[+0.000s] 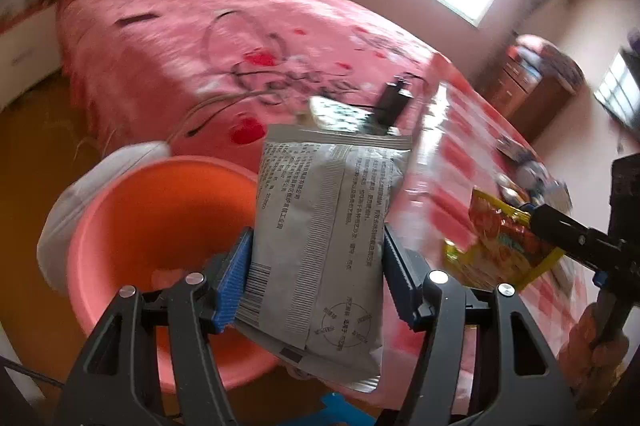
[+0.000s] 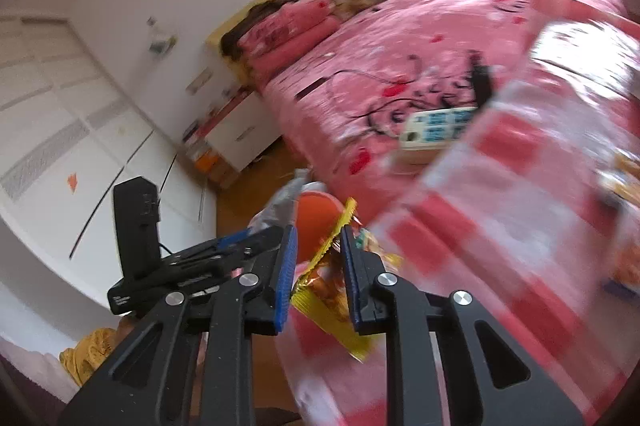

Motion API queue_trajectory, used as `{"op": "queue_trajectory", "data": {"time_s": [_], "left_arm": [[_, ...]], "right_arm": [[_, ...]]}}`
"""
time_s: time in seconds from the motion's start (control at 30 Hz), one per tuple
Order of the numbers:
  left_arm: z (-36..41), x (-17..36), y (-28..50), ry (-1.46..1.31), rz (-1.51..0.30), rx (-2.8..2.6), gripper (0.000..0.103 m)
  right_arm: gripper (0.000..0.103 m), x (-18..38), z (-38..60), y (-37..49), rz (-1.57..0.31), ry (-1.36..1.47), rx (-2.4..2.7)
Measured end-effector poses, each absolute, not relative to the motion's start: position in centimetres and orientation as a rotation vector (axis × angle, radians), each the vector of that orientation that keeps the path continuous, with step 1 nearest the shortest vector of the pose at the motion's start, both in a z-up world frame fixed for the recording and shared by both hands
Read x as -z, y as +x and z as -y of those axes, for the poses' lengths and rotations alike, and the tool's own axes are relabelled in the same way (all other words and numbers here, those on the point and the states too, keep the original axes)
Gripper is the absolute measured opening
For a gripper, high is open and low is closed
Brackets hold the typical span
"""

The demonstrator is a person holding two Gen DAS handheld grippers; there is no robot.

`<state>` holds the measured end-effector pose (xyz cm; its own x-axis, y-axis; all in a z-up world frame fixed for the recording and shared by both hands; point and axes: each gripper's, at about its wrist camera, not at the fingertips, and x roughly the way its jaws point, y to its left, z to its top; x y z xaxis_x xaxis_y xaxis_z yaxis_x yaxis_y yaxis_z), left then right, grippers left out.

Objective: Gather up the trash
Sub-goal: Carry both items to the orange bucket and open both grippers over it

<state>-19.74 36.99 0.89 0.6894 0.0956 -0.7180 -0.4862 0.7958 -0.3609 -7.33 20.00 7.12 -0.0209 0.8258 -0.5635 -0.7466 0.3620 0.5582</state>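
Grey packet (image 1: pixel 320 234) with printed Chinese text clamped in left tongs (image 1: pixel 316 282), yellow wrapper (image 2: pixel 324 290) in right tongs (image 2: pixel 318 278).

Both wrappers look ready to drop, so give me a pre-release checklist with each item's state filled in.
1. Left gripper clamped on the grey foil packet: ok.
2. Right gripper shut on the yellow-red snack wrapper: ok.
3. Orange bin open, mouth unobstructed: ok.
4. Grey foil packet over the bin mouth: cannot tell; it appears beside the rim.
5. Snack wrapper over the bin: not ok; it hangs above the checkered tablecloth.
6. More trash left on the table: cannot tell, blurred.
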Motion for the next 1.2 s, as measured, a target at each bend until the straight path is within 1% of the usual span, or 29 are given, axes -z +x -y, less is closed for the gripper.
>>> {"op": "queue_trajectory", "data": {"time_s": [0.1,0.2,0.23,0.27,0.3,0.33,0.4,0.43,0.47,0.6,0.63,0.67,0.93,0.97,1.2], "left_arm": [[-38.3,0.7,-20.3,-0.619,-0.753,-0.377,0.063],[-38.8,1.7,-20.6,-0.633,-0.752,-0.387,0.063],[-38.9,2.0,-20.6,-0.641,-0.75,-0.381,0.063],[-39.0,2.1,-20.5,-0.645,-0.75,-0.377,0.063],[-39.0,2.2,-20.5,-0.645,-0.751,-0.377,0.063],[-39.0,2.3,-20.4,-0.644,-0.749,-0.375,0.063],[-38.9,2.2,-20.2,-0.642,-0.743,-0.363,0.063],[-38.8,2.2,-20.1,-0.637,-0.744,-0.356,0.063],[-38.7,2.3,-20.0,-0.632,-0.748,-0.352,0.063],[-38.4,2.6,-19.8,-0.635,-0.757,-0.342,0.063],[-38.4,2.7,-19.8,-0.635,-0.76,-0.342,0.063],[-38.3,2.8,-19.8,-0.635,-0.765,-0.341,0.063],[-39.1,3.0,-20.3,-0.648,-0.761,-0.361,0.063],[-39.3,3.0,-20.4,-0.652,-0.759,-0.367,0.063],[-41.1,2.9,-22.2,-0.681,-0.727,-0.43,0.063]], "right_arm": [[0.024,-6.5,-22.8,-8.4,-0.964,0.02,-1.25],[0.024,-6.1,-23.5,-9.3,-0.917,-0.068,-1.224],[0.03,-6.0,-23.5,-9.6,-0.9,-0.093,-1.212],[0.039,-5.9,-23.3,-9.8,-0.882,-0.113,-1.193],[0.042,-5.7,-23.2,-9.7,-0.877,-0.134,-1.159],[0.047,-5.4,-23.4,-9.5,-0.874,-0.145,-1.143],[0.051,-4.3,-22.9,-8.7,-0.899,-0.15,-1.112],[0.058,-3.6,-22.6,-8.2,-0.926,-0.132,-1.111],[0.061,-3.0,-22.2,-7.8,-0.948,-0.109,-1.1],[0.061,-1.8,-21.7,-7.4,-0.977,-0.093,-1.092],[0.06,-1.7,-21.7,-7.5,-0.982,-0.096,-1.094],[0.056,-1.8,-21.6,-7.6,-0.977,-0.102,-1.094],[0.041,-2.5,-22.3,-8.2,-0.966,-0.142,-1.102],[0.036,-2.6,-22.6,-8.4,-0.968,-0.141,-1.11],[0.035,-4.2,-25.9,-9.8,-0.981,-0.118,-1.223]]}}
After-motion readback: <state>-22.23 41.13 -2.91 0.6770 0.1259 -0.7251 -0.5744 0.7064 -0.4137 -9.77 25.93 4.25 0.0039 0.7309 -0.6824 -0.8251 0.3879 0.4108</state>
